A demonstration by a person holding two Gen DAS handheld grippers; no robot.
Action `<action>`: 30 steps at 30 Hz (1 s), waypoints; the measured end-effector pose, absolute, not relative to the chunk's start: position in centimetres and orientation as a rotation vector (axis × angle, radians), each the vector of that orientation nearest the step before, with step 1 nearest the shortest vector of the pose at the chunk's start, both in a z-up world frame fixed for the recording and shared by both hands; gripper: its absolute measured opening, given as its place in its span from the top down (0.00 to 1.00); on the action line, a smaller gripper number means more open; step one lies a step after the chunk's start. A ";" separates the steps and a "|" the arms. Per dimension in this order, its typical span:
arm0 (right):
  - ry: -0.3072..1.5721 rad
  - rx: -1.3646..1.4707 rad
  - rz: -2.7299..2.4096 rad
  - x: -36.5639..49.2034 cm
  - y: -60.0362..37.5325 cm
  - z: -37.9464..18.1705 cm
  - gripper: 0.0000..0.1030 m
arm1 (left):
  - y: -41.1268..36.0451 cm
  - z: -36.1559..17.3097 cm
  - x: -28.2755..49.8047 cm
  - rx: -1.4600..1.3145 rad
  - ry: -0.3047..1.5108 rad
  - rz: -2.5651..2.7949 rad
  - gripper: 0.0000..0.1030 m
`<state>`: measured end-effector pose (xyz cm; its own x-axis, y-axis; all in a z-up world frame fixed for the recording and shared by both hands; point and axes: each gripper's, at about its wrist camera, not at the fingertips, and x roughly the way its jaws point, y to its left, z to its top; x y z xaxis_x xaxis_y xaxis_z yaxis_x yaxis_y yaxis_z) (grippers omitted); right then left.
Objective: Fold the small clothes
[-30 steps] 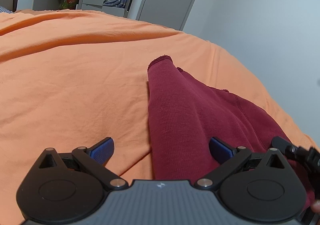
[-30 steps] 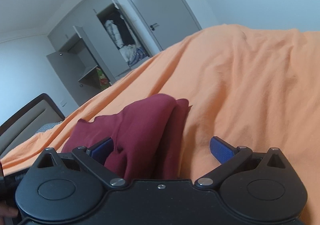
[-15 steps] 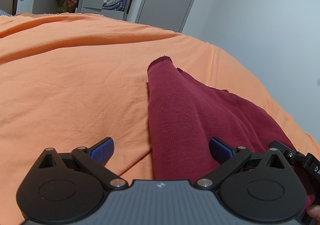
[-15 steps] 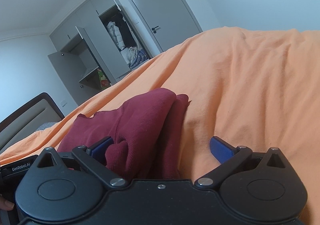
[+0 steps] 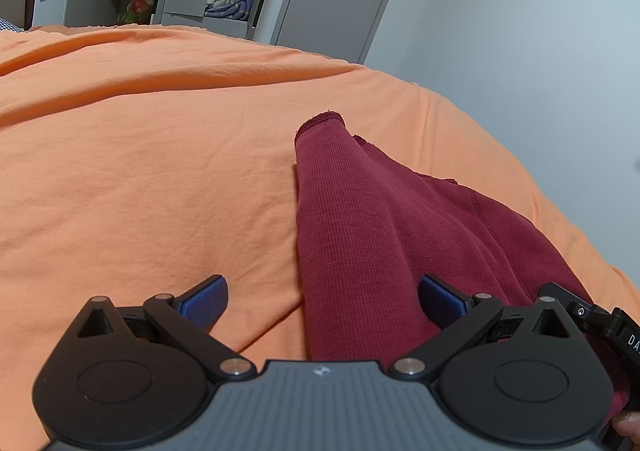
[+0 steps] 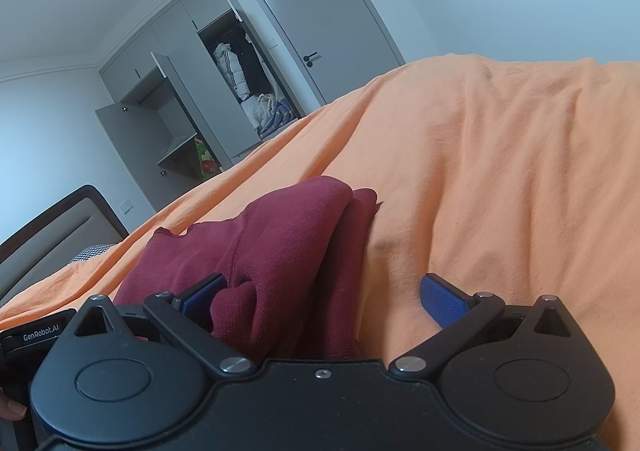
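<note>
Garment: maroon garment (image 5: 360,235) lies on the orange bedsheet (image 5: 140,171), partly folded lengthwise, cuffed end pointing away from both tongs.
Left tongs: left gripper (image 5: 322,301) has its jaws spread wide, nothing held; the garment's near end runs up between the blue pads (image 5: 206,301), nearer the right-hand one.
Right tongs: right gripper (image 6: 320,297) is likewise spread and empty; bunched maroon cloth (image 6: 280,263) sits against its left pad, bare sheet ahead of the right pad.
Step (judged): setting up a grasp on the near edge, between two folds.
Next move (judged): both tongs need to drop onto the near hem and clench through all layers, then carry it forward toward the far cuff.
Caution: the bunched lump at the right tongs may fold unevenly.
</note>
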<state>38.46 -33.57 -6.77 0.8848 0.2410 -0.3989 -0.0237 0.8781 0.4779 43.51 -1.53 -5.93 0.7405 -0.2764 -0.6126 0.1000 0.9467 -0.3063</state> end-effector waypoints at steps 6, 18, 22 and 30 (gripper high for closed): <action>0.462 0.484 0.145 38.5 -33.5 -6.7 0.01 | -1.4 -5.9 43.8 -0.265 0.724 -0.213 0.00; 0.502 0.561 0.159 38.9 -34.4 -5.4 0.01 | -0.4 -5.4 44.4 -0.288 0.790 -0.267 0.01; 0.478 0.670 0.159 38.5 -35.5 -4.5 0.09 | -0.7 -5.7 44.2 -0.280 0.776 -0.257 0.00; 0.554 0.626 0.094 38.9 -35.0 -5.7 0.49 | -0.6 -5.8 43.9 -0.274 0.762 -0.259 0.00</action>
<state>38.86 -35.01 -5.71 0.8512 0.2470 -0.4632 0.0801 0.8110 0.5796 43.87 -0.61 -5.84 0.6948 -0.3277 -0.6402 0.1308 0.9329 -0.3355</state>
